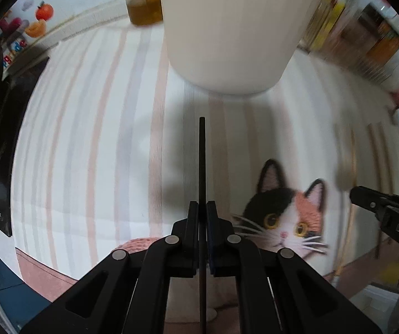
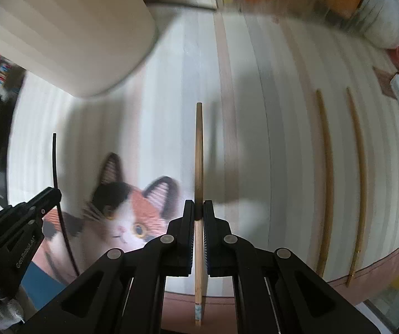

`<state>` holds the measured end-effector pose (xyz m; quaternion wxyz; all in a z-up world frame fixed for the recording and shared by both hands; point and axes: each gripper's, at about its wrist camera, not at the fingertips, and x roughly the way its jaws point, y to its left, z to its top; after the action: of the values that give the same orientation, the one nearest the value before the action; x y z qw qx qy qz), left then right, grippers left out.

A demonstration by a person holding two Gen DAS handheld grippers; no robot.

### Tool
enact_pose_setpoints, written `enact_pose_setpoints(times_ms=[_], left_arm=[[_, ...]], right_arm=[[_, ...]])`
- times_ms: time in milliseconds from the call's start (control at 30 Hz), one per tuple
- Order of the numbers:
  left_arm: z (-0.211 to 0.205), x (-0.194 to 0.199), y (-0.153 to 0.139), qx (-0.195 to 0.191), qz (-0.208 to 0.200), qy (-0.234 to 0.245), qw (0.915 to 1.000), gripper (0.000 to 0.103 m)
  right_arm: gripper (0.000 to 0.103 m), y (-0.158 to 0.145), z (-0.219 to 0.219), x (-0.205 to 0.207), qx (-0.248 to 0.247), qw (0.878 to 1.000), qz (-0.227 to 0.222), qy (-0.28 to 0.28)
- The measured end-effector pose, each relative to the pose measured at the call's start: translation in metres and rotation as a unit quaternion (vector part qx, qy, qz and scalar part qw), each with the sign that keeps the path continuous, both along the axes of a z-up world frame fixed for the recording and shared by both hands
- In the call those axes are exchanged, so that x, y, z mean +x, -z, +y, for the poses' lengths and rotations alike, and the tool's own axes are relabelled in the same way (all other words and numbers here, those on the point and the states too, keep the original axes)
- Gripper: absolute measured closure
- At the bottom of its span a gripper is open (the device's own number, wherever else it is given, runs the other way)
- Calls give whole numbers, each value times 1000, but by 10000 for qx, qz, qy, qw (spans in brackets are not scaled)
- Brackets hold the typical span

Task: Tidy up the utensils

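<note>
**Both grippers pinching a chopstick each above the striped cat mat**

Surface: a pale mat with soft pink and grey stripes is covering the work area; a calico cat face is printed near its front part. A pink border is showing along the mat's near edge. A large cream cylindrical holder is standing on the mat, at the top of the left wrist view and at the upper left of the right wrist view.

Room: a glass bottle with amber liquid is standing just behind the holder on its left. Blurred packages in yellow and orange are lining the far right edge. Fruit stickers are showing on the white wall at the upper left.

Task objects: the left gripper is holding its jaws pressed together on a thin black chopstick, which is pointing toward the base of the holder. The right gripper is pinching a light bamboo chopstick the same way; its lower end is carrying a small pale patterned band. Two more bamboo chopsticks are lying on the mat well to the right, roughly parallel and apart from each other. Motion blur is softening the background in both views.
</note>
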<state>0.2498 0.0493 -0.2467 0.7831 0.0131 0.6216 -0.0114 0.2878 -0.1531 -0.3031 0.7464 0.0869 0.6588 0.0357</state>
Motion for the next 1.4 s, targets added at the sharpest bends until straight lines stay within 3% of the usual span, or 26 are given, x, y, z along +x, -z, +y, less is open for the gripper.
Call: enact_pose_setpoints(times_ms=[133, 200, 333, 400, 467, 633, 700, 767, 867, 967, 1000, 1067, 1133, 1167, 1200, 1267, 1400], left_arm=[[3, -8, -40, -167, -432, -2, 9989, 100], [5, -10, -63, -237, -674, 8, 9974, 100], [5, -7, -109, -336, -1230, 40, 9918, 101], [5, -2, -129, -382, -1442, 73, 9888, 101], [5, 2, -136, -267, -1590, 86, 9869, 101], [18, 14, -126, -163, -1494, -148, 9885, 103], [27, 15, -121, -149, -1413, -287, 9894, 103], [34, 14, -117, -107, -1344, -359, 9902, 103], [48, 12, -114, -75, -1249, -566, 9905, 103], [73, 10, -110, -313, -1109, -952, 9888, 101], [83, 7, -107, -391, -1000, -1096, 9882, 101], [95, 2, -103, -510, -864, -1259, 9870, 99], [106, -4, -101, -493, -750, -1384, 9863, 98], [112, -7, -99, -510, -703, -1437, 9858, 93], [115, -8, -97, -549, -674, -1463, 9854, 88], [123, -10, -93, -580, -646, -1552, 9841, 58], [121, 2, -73, -617, -534, -1273, 9885, 56]], right_arm=[[97, -24, -2, -3, 127, 9992, -371, 50], [103, -44, -5, -3, 239, 9974, -663, 117], [103, -87, -10, 2, 392, 9913, -1241, 172], [103, -101, -16, 10, 444, 9897, -1351, 166], [103, -102, -12, 19, 567, 9914, -1179, 96], [100, -59, -15, 38, 958, 9935, -443, 420], [88, -22, 2, 47, 1008, 9939, -8, 450], [81, -13, 8, 48, 1016, 9937, 82, 459], [76, 13, 34, 53, 930, 9945, 350, 346], [76, 31, 64, 57, 531, 9974, 470, 104], [76, 46, 87, 58, 114, 9977, 641, -170], [75, 45, 94, 56, -59, 9981, 557, -257], [82, 44, 113, 51, -497, 9952, 432, -718], [92, 44, 116, 48, -631, 9937, 394, -833], [94, 44, 117, 45, -747, 9922, 332, -944], [96, 45, 102, 38, -812, 9908, 444, -992], [96, 46, 81, 34, -744, 9919, 597, -842]])
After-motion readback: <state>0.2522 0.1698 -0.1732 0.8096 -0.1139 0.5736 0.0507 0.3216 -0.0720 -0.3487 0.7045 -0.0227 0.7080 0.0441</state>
